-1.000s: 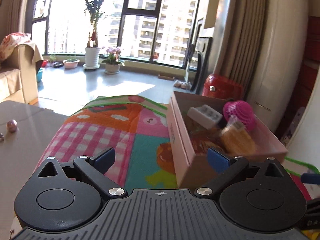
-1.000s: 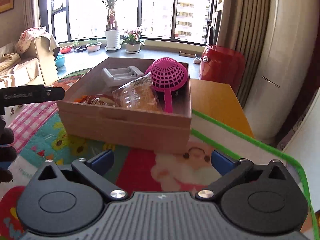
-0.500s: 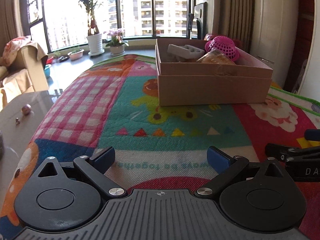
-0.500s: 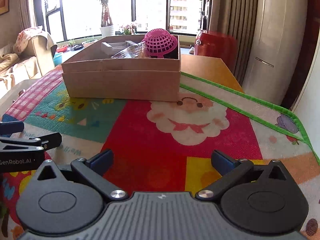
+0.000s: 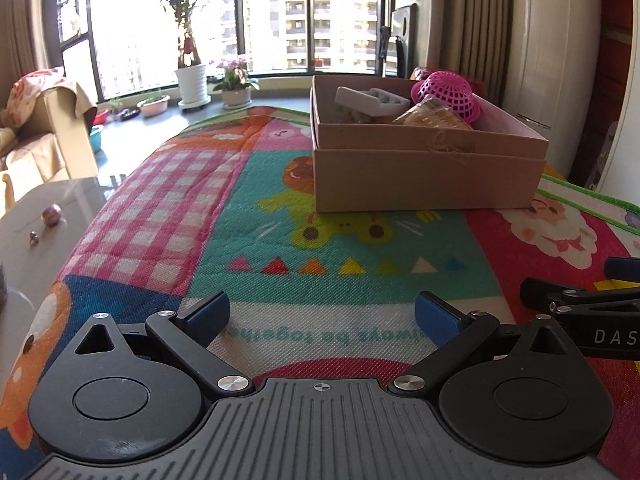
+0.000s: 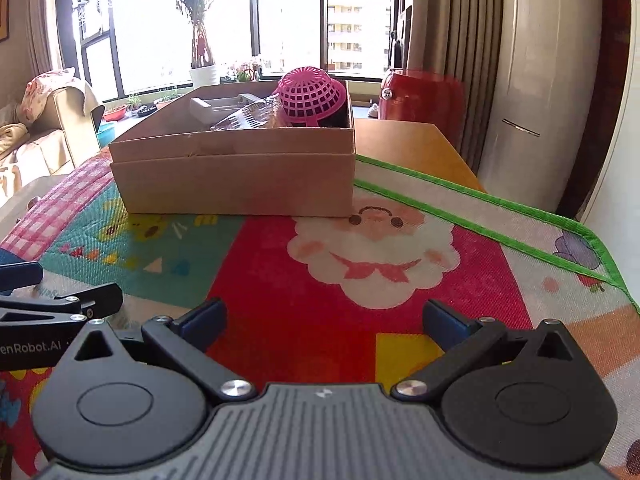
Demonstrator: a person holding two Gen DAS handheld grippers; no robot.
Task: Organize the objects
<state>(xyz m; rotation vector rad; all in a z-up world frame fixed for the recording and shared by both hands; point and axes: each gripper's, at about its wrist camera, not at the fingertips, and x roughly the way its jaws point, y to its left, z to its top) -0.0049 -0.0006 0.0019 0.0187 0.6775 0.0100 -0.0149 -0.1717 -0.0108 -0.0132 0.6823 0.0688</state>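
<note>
A brown cardboard box (image 5: 424, 176) (image 6: 236, 184) stands on the colourful cartoon mat (image 5: 340, 248) (image 6: 360, 264). Inside it lie a pink mesh strainer (image 5: 448, 94) (image 6: 312, 94), a white tray-like piece (image 5: 370, 102) (image 6: 218, 106) and a clear plastic container (image 5: 434, 118) (image 6: 250, 118). My left gripper (image 5: 322, 316) is open low over the mat's near edge, well short of the box, with nothing between its fingers. My right gripper (image 6: 324, 320) is open too, empty, over the red patch of the mat. Each gripper shows at the side of the other's view.
A bare wooden tabletop (image 6: 408, 146) lies beyond the mat at the right. A red container (image 6: 420, 94) and a tall white appliance (image 6: 552, 80) stand behind. A grey side table with small beads (image 5: 52, 214) is at the left, near a sofa (image 5: 44, 128).
Both grippers have drawn back from the box and dropped low over the mat; the box now sits farther off. Both stayed open and empty.
</note>
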